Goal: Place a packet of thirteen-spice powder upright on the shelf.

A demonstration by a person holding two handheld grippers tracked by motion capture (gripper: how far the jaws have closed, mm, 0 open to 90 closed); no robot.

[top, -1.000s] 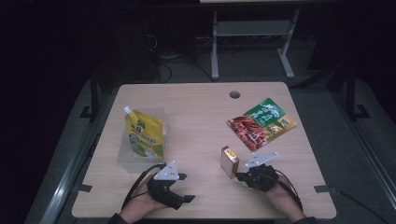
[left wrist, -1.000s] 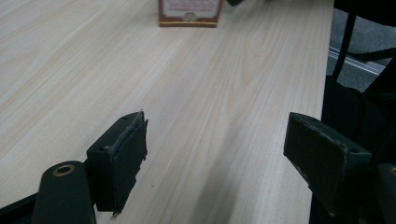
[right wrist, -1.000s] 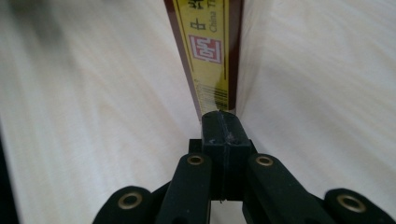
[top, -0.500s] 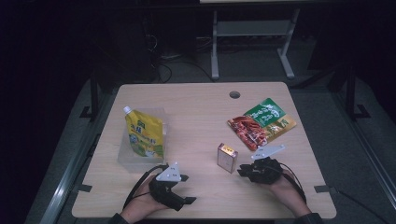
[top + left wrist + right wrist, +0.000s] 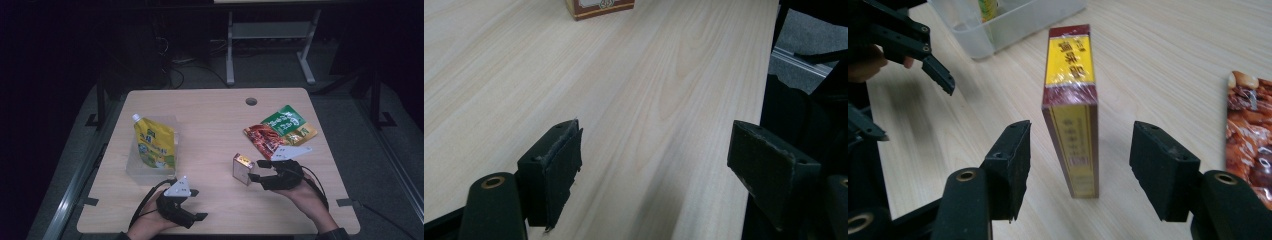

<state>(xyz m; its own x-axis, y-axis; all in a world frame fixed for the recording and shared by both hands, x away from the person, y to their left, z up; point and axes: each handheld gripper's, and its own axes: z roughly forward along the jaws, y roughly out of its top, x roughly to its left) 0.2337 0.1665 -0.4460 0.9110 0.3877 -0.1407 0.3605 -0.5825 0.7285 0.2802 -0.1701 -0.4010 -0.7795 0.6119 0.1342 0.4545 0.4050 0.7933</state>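
Note:
A small red and yellow box (image 5: 242, 168) stands upright on the wooden table (image 5: 210, 125). My right gripper (image 5: 260, 171) sits just to its right. In the right gripper view the box (image 5: 1073, 125) stands between the two pads (image 5: 1013, 160) with a gap on each side. These jaws have just been opening and hold nothing. My left gripper (image 5: 198, 204) rests open near the table's front edge, its jaws (image 5: 659, 150) wide over bare wood. The box (image 5: 599, 7) appears at the top of the left gripper view.
A yellow spouted pouch (image 5: 155, 145) lies in a clear plastic container (image 5: 135, 170) at the left. A red snack bag (image 5: 265, 140) and a green one (image 5: 285, 120) lie at the right, beyond the right gripper. A cable hole (image 5: 251, 101) sits near the far edge.
The right gripper's jaws have parted from the box and the hand has lifted a little. The box stays standing on the table. The left gripper has not moved.

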